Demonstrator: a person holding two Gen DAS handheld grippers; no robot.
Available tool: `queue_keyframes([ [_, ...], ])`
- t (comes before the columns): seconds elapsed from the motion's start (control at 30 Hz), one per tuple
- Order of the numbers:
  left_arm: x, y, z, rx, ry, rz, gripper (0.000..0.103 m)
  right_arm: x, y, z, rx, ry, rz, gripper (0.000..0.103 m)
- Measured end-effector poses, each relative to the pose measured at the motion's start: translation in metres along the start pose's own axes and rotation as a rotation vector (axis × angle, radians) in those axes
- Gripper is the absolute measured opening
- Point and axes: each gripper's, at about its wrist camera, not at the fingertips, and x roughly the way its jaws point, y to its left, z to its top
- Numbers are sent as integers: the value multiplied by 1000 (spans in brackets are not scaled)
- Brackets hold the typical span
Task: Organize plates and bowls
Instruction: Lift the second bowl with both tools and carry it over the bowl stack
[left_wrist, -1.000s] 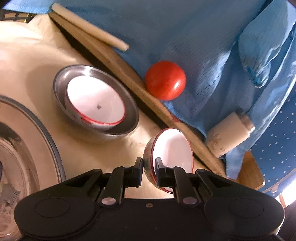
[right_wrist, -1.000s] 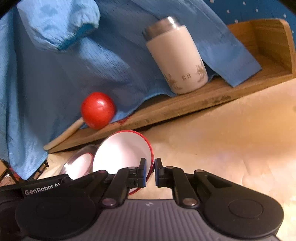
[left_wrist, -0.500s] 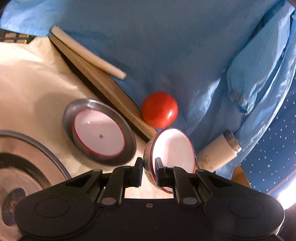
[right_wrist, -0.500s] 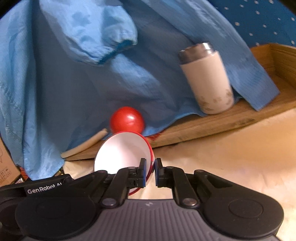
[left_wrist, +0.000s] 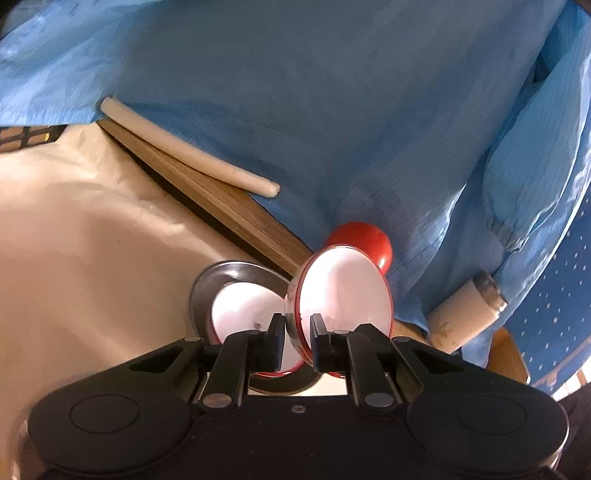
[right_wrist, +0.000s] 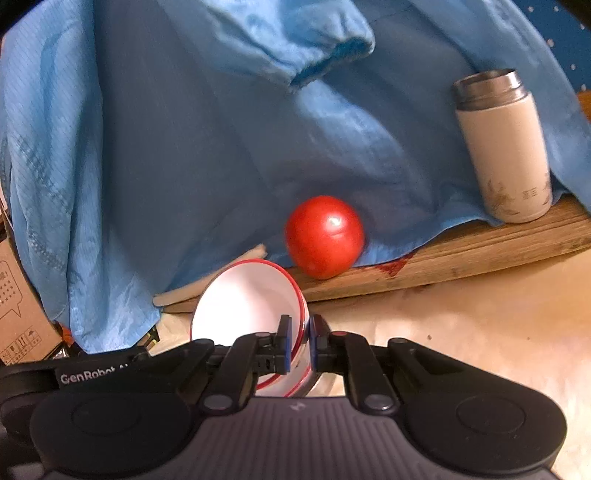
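Left gripper (left_wrist: 297, 341), jaws clenched on the tilted bowl's (left_wrist: 345, 291) rim, has the nested bowl (left_wrist: 247, 314) at its 9 o'clock; right gripper (right_wrist: 298, 343) likewise clamps a bowl rim.

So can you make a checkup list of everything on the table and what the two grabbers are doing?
Surface: cream cloth-covered table; wooden board along the back.
Job's things: left bowl, white with red rim, held tilted above the nested bowl inside a metal dish; right bowl, also red-rimmed.
Clutter: red ball, cream tumbler, pale stick, all on the board.
Grippers: left gripper shut on left bowl's rim; right gripper shut on right bowl's rim.
Cables: nothing seen.
Surroundings: blue garment draped behind; cardboard box at the left.
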Motion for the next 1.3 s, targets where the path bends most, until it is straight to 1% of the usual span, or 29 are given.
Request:
queue_keyframes([
  [0.23,3,12,3,30,37,14,14,10,6,2,9,46,0,10],
  [0.6,18,23,6,31,82,63,15,32,8,-3,15,114,-34,10],
  [0.8,19,21,11,48,76,76,16,40,11,-5,11,132,-55,11],
  [1.0,22,16,10,108,88,84,18,43,11,-4,11,142,-72,11],
  [1.3,26,12,11,150,110,93,19,44,13,-2,-7,159,-96,12],
])
